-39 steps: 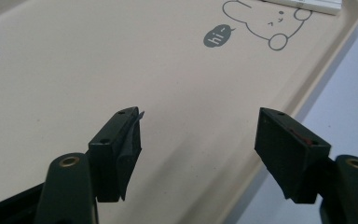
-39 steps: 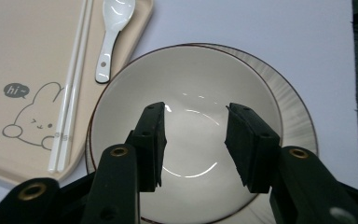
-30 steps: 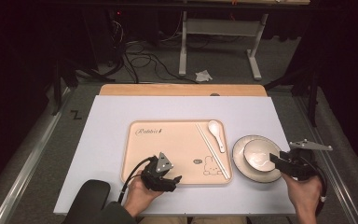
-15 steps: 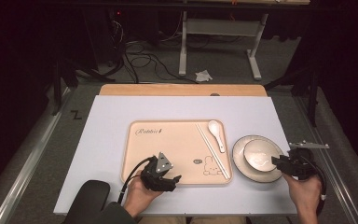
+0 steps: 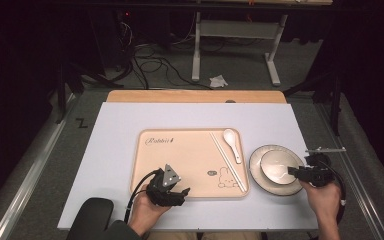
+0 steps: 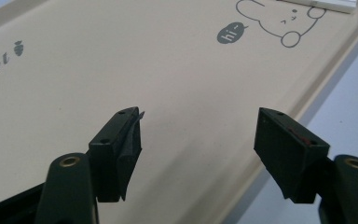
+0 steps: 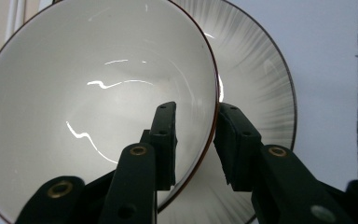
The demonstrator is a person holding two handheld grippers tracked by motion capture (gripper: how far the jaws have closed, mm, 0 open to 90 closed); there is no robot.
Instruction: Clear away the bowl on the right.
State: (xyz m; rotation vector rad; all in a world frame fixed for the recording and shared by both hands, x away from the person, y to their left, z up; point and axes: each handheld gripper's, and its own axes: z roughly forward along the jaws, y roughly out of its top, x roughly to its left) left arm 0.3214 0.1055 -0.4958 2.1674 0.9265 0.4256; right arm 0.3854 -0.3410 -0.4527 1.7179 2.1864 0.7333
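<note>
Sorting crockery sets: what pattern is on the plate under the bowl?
The plate has grey streaks radiating outward and a dark rim, clearest in the right gripper view.

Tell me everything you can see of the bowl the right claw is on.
The bowl is white, glossy like glazed ceramic, with a thin dark red rim, and looks empty. It sits on a grey streaked plate, right of the beige tray. In the right gripper view it seems tipped. The right claw straddles its near rim, one jaw inside, one outside, closed on the wall or nearly so.
</note>
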